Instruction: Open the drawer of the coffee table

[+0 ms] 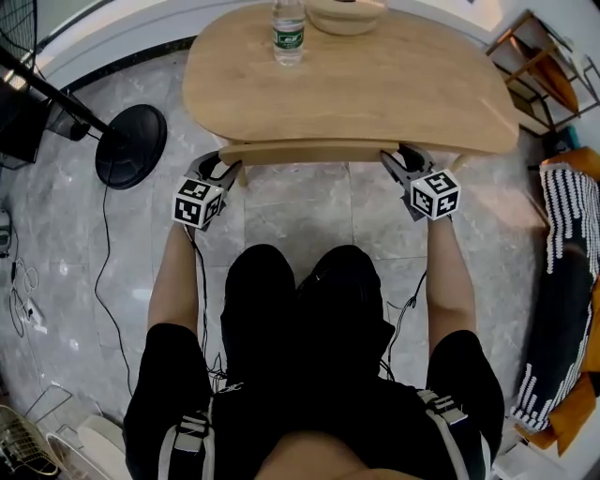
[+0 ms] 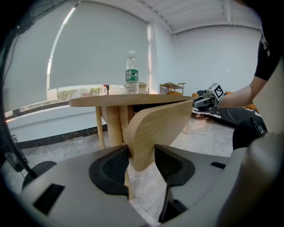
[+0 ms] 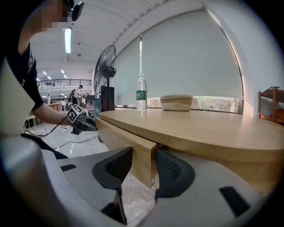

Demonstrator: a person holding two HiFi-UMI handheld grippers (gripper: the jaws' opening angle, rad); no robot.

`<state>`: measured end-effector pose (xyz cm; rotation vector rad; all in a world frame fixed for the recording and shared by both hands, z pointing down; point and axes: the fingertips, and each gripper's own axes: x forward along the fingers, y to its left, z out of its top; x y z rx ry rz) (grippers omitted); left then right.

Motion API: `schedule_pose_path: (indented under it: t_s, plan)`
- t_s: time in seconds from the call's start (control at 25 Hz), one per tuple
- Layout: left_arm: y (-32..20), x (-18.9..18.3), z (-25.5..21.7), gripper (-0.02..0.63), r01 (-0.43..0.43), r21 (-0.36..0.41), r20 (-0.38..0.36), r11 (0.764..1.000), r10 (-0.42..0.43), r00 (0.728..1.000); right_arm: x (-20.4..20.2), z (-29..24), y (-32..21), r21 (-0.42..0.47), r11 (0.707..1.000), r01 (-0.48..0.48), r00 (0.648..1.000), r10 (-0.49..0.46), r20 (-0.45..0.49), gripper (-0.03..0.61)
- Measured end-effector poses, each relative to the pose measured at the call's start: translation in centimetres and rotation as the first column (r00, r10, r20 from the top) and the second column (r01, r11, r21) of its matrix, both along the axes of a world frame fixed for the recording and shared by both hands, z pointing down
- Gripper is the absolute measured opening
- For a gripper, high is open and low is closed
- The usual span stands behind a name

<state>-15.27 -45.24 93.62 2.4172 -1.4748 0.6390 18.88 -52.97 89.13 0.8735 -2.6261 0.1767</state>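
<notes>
My left gripper [image 1: 223, 169] is clamped on the left end of the curved, light wooden drawer front [image 1: 309, 152]. In the left gripper view both black pads press on the panel's rounded end, one on each face. My right gripper [image 1: 398, 161] grasps the same drawer front at its right end, and in the right gripper view one pad lies on the outer face and the other behind it, under the tabletop. The drawer front runs between the two grippers as a narrow strip along the near edge of the oval, light wooden coffee table [image 1: 375, 94], just in front of my knees and above the grey marble floor tiles [image 1: 300, 202]. Farther back on the tabletop stands a clear plastic water bottle with a green label [image 1: 289, 33], upright, with a pale woven bowl [image 1: 345, 14] just beside it. Off to the left, a round black fan base [image 1: 131, 145] rests on the floor.
</notes>
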Motion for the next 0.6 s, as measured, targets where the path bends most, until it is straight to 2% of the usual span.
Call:
schedule_pose_path:
  t_s: [0.6]
  plan:
    - [6.4,1.0,-0.2,0.169,-0.105,-0.023,-0.021,0.994,0.104,0.994,1.3,-0.1,6.4,-0.021,0.999,0.027,0.998,-0.028,-0.049,0.169]
